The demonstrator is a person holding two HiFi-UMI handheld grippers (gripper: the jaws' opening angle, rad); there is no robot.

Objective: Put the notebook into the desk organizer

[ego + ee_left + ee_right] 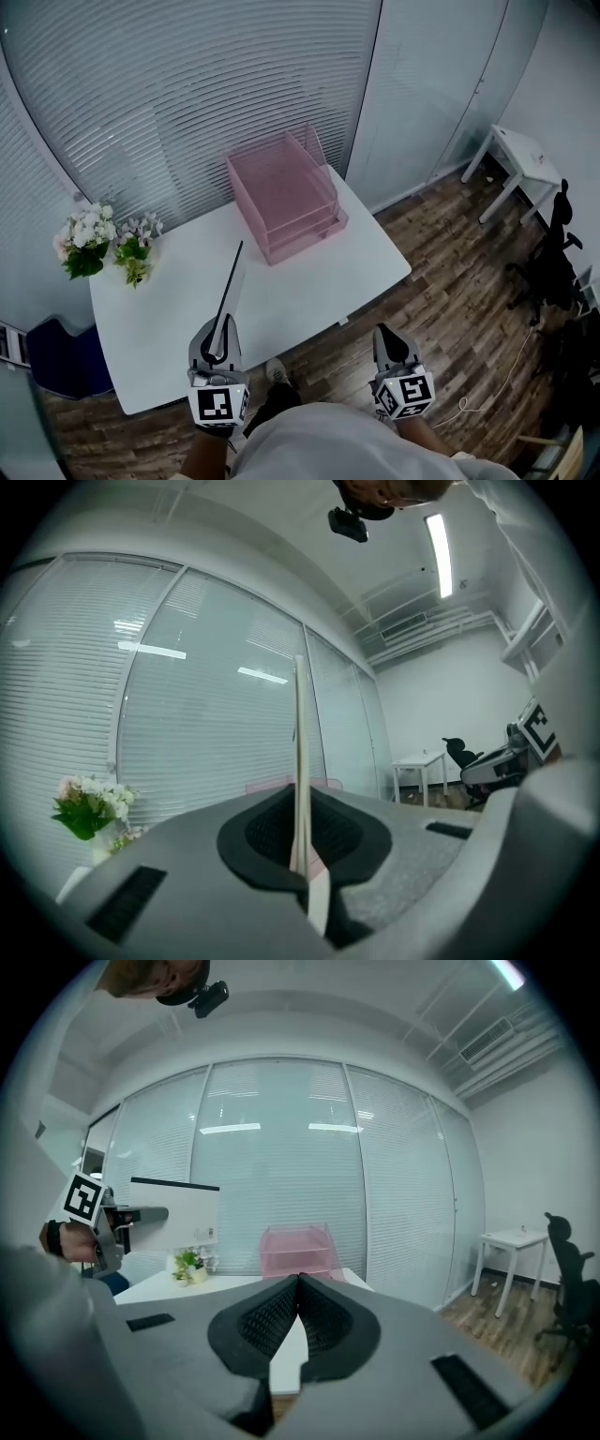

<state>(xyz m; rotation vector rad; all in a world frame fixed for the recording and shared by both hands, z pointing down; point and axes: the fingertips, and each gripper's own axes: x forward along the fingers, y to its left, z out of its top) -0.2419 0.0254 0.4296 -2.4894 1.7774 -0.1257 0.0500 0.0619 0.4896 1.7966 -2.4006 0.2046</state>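
One notebook (231,284) edge-on in left gripper (217,336), long axis toward desk organizer (246,192).

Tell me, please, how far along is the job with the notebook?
Done: the notebook is off the table, gripped on edge by the left tongs. In hand: it is held above the near part of the table, well short of the pink desk organizer. Left: bring it over and slide it in. The right tongs are shut and empty.

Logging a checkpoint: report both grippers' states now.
Left gripper: closed on the notebook.
Right gripper: closed, empty.
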